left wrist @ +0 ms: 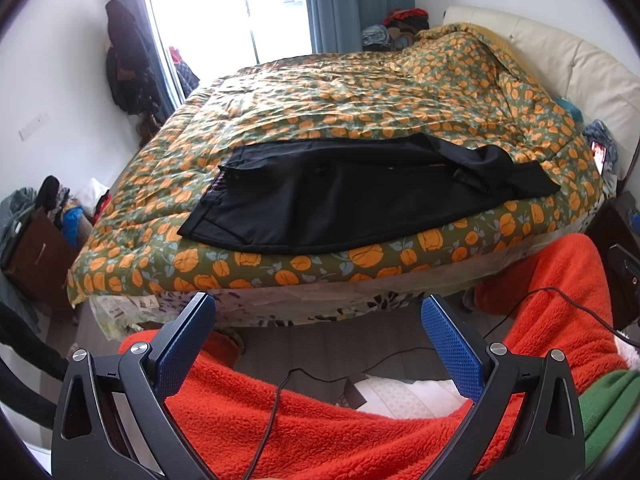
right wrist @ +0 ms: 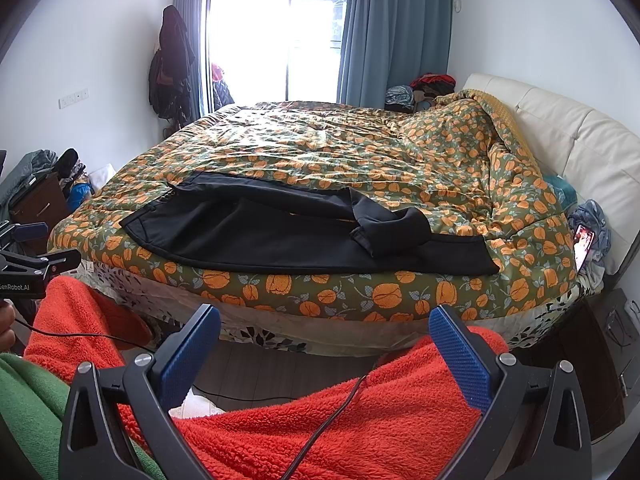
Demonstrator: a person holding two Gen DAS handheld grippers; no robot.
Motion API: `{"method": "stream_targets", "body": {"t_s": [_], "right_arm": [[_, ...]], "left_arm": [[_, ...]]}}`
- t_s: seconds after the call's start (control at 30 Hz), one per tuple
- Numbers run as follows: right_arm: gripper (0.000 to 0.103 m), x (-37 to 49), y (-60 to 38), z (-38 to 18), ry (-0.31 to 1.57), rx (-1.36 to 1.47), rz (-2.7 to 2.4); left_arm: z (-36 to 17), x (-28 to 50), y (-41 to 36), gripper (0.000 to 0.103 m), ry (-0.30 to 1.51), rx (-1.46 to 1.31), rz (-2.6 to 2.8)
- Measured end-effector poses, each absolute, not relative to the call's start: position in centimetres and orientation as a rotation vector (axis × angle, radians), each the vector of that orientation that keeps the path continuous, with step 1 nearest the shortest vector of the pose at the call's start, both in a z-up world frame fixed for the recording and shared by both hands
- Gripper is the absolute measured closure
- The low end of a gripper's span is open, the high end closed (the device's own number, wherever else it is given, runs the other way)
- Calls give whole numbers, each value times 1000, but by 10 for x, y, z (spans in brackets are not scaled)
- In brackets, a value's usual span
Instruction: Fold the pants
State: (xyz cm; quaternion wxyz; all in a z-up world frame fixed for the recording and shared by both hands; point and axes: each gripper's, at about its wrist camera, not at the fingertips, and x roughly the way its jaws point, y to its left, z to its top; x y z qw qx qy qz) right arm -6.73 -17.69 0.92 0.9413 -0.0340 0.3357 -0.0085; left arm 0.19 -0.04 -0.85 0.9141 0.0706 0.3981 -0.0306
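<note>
Black pants (left wrist: pixel 344 196) lie lengthwise along the near edge of the bed, waistband to the left, legs to the right. One leg end is flipped back over itself in a loose bunch (left wrist: pixel 484 168). From the right wrist view the pants (right wrist: pixel 280 236) show the same bunch (right wrist: pixel 392 228). My left gripper (left wrist: pixel 318 316) is open and empty, held low in front of the bed over orange fleece-covered legs. My right gripper (right wrist: pixel 324 328) is likewise open, empty and short of the bed. The left gripper's body (right wrist: pixel 28 264) shows at the left edge of the right wrist view.
The bed carries a green quilt with orange flowers (left wrist: pixel 360 92), with a cream headboard (right wrist: pixel 568 136) at right. A phone (right wrist: pixel 584 244) lies near the pillow end. Dark nightstands stand at right (right wrist: pixel 592 364) and left (left wrist: pixel 36 256). Black cables (left wrist: pixel 276 408) cross the person's orange-clad lap (right wrist: pixel 340 428).
</note>
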Motion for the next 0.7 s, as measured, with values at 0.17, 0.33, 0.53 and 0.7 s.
{"method": "stream_targets", "body": {"t_s": [0.17,0.33,0.53,0.7], "right_arm": [[0,-67,-177,9,685,-70,-17],[0,-67,-178,9,685,-69,-17],[0,-67,-177,8,686,-69,-18],[0,-66,-178,8,687,-68,-17]], "left_arm": [[-14,0,1,0,821,146,-64],[-13,1,1,0,822,147,-63],[-14,1,2,0,822,146,-64],[-13,1,1,0,823,147,-64]]}}
